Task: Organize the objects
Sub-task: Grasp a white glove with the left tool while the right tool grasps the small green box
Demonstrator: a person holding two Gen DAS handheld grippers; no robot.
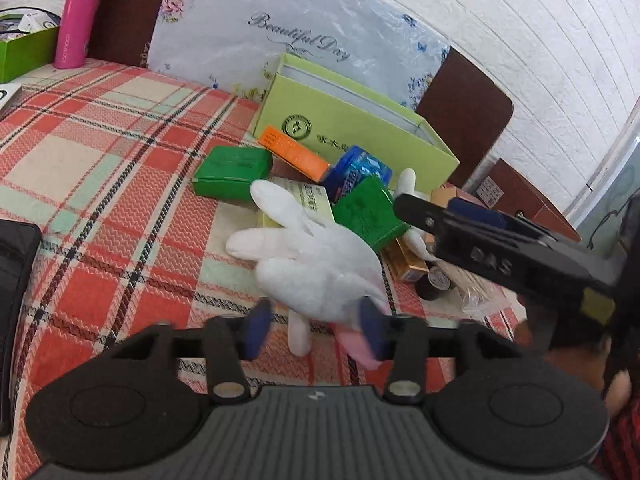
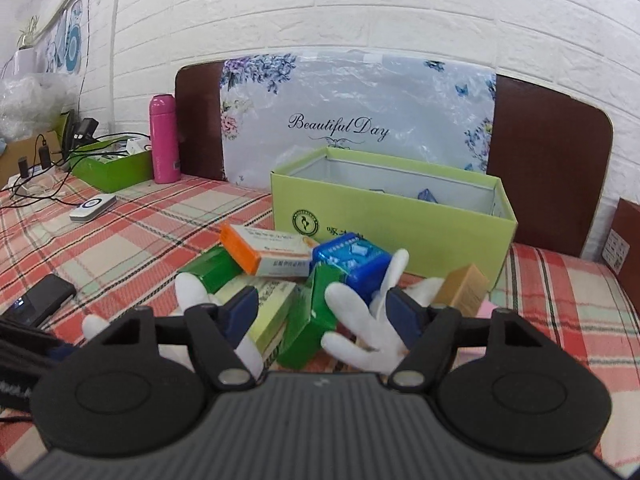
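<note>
1. My left gripper [image 1: 314,332], bottom centre of the left view: jaws apart. A white glove [image 1: 316,264] has its pink cuff between them. The left pad stands clear of it. The right pad overlaps the cuff, and I cannot tell if it touches.
2. My right gripper [image 2: 322,314], bottom centre of the right view: jaws apart around a tilted green box [image 2: 308,312] and a second glove [image 2: 360,332]. Neither looks pinched.
3. Plaid cloth [image 1: 100,140] lies under everything.
4. Pile, mid-frame, just past both grippers:
   - a pale box [image 2: 272,304] lies flat, left of the green box;
   - a second green box [image 1: 232,172] lies at the pile's left edge;
   - an orange box [image 1: 294,154] rests on top;
   - a blue pack [image 1: 358,172] sits right of it, leaning on the carton;
   - a tan box [image 2: 464,288] is at the right;
   - a black spool [image 1: 434,282] sits at the lower right of the left view.
5. Phone [image 2: 44,296] lies at the left edge of the right view, well apart from the pile.
6. Lime carton [image 1: 360,120] stands open-topped directly behind the pile. Something blue shows inside in the right view.
7. Pink flask [image 1: 80,12] stands upright in the upper left.
8. Floral bag [image 2: 340,120] stands behind the carton, against a brown headboard [image 2: 548,160].
</note>
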